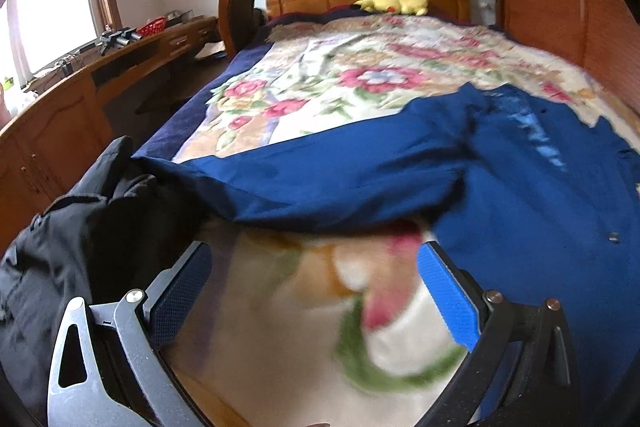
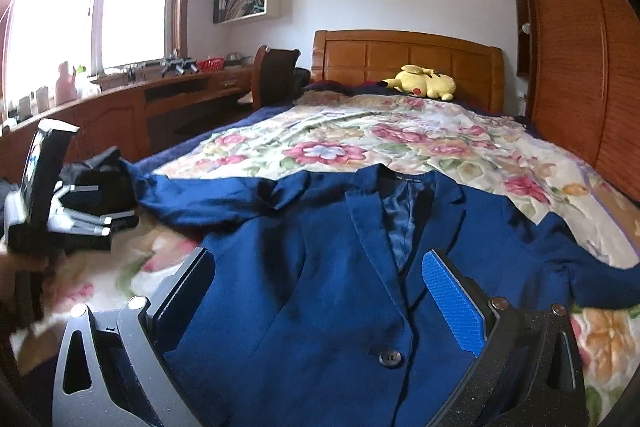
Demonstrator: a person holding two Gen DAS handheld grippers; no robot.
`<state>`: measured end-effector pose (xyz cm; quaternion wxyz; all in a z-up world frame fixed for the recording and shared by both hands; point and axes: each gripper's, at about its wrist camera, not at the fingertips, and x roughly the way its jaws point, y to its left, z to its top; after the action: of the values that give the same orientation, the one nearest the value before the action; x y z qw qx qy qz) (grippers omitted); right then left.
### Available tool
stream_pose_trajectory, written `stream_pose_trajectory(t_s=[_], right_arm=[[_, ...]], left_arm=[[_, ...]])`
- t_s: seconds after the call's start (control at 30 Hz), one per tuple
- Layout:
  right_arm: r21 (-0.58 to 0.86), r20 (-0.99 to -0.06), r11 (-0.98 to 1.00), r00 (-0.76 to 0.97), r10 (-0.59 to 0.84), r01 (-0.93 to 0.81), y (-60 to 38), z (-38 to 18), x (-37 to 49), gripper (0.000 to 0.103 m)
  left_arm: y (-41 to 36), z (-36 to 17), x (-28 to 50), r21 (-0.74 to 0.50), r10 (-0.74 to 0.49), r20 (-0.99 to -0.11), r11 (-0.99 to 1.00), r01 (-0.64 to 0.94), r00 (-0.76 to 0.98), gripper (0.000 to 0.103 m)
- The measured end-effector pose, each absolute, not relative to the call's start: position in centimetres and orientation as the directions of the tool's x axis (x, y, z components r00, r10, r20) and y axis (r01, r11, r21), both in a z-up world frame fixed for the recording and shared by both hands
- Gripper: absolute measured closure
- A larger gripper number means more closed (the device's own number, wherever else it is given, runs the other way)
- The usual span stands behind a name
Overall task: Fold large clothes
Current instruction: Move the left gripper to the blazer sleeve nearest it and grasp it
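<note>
A navy blue blazer [image 2: 320,279] lies face up on the floral blanket [image 2: 360,143] at the near end of the bed, one button showing, lapels open. Its left sleeve [image 2: 208,197] stretches out to the left, and in the left wrist view the sleeve [image 1: 328,179] crosses the frame. My right gripper [image 2: 316,287] is open and empty above the blazer's front. My left gripper [image 1: 314,283] is open and empty over bare blanket just short of the sleeve; it also shows in the right wrist view [image 2: 88,215] at the left.
A black garment [image 1: 68,227] is heaped at the bed's near left corner. A yellow plush toy [image 2: 424,83] lies by the wooden headboard [image 2: 404,55]. A wooden desk [image 2: 160,99] and a chair [image 2: 276,75] stand left of the bed. A wooden wardrobe [image 2: 580,47] is on the right.
</note>
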<state>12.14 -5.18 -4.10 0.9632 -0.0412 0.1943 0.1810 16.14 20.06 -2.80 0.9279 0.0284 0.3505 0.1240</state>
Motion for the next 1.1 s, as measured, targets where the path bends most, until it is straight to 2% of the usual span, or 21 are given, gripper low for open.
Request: stream_pose_trajectory(t_s=[0.27,0.6,0.83,0.97,1.07,1.1], right_arm=[[0.01,-0.429,0.925,0.833,0.348,-0.381,-5.0,-3.9,13.2,0.0],[-0.009,-0.451,0.919,0.822,0.348,-0.394,-4.4,-4.2,13.6,0.0],[-0.015,-0.449,0.918,0.823,0.348,-0.396,-4.4,-4.1,13.4,0.0],[-0.014,-0.448,0.918,0.823,0.349,-0.396,-4.4,-4.2,13.4,0.0],[-0.013,-0.447,0.918,0.823,0.35,-0.397,-4.4,-4.2,13.4,0.0],[-0.013,-0.447,0.918,0.823,0.35,-0.397,-4.4,-4.2,13.4,0.0]], left_arm=[[22.9,-4.7,19.4,0.128,0.277,-0.691,0.956,-0.264,0.667,0.0],[25.2,-5.2,21.2,-0.025,0.194,-0.732,0.95,-0.31,0.654,0.0],[26.3,-6.6,21.8,-0.079,0.159,-0.782,0.934,-0.349,0.603,0.021],[26.5,-7.1,22.1,-0.087,0.155,-0.79,0.93,-0.358,0.593,0.025],[26.3,-7.0,22.6,-0.093,0.139,-0.786,0.937,-0.338,0.602,0.04],[26.4,-6.9,22.8,-0.077,0.151,-0.786,0.938,-0.338,0.6,0.05]])
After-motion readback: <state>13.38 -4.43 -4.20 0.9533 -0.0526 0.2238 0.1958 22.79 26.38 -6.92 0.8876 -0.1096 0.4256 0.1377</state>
